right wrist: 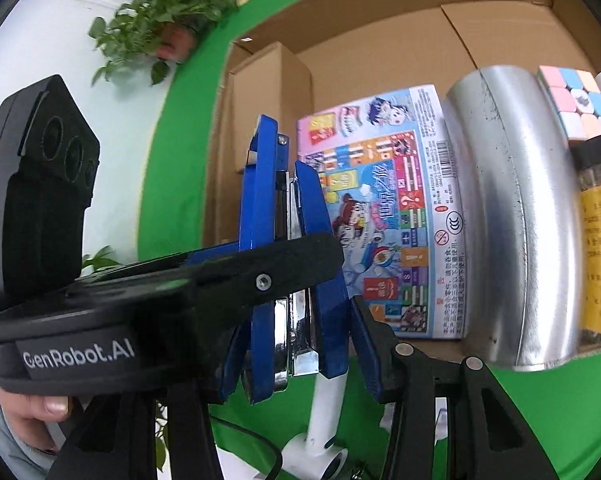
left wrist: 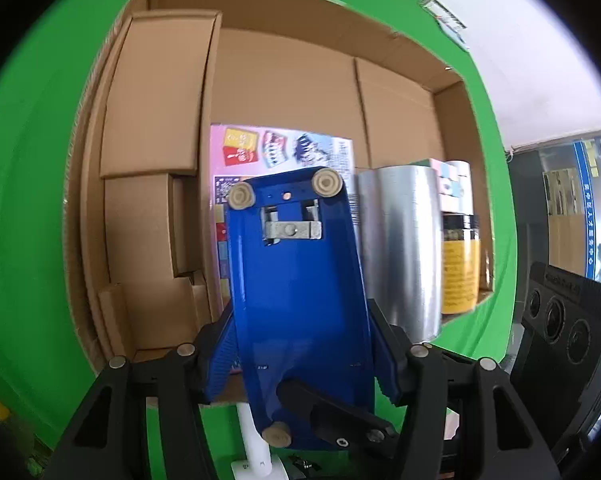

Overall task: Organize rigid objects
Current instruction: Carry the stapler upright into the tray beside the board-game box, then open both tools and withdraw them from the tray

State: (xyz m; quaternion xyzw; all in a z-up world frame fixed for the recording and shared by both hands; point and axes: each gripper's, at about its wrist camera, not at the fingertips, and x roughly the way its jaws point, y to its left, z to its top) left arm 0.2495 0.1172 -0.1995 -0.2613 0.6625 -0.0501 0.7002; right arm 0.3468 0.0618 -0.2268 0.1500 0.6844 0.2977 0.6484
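A big blue stapler with cream rubber feet is held underside toward me, in front of an open cardboard box. My left gripper is shut on its two sides. In the right wrist view the stapler shows edge-on and my right gripper is shut on its lower end. The left gripper's black body crosses in front of it. Inside the box stand a colourful game box, a steel cup, a pastel puzzle cube and a yellow-labelled jar.
Plain brown cartons fill the box's left side. A green backdrop surrounds the box. A white stand is below the stapler. A potted plant hangs at the upper left of the right wrist view.
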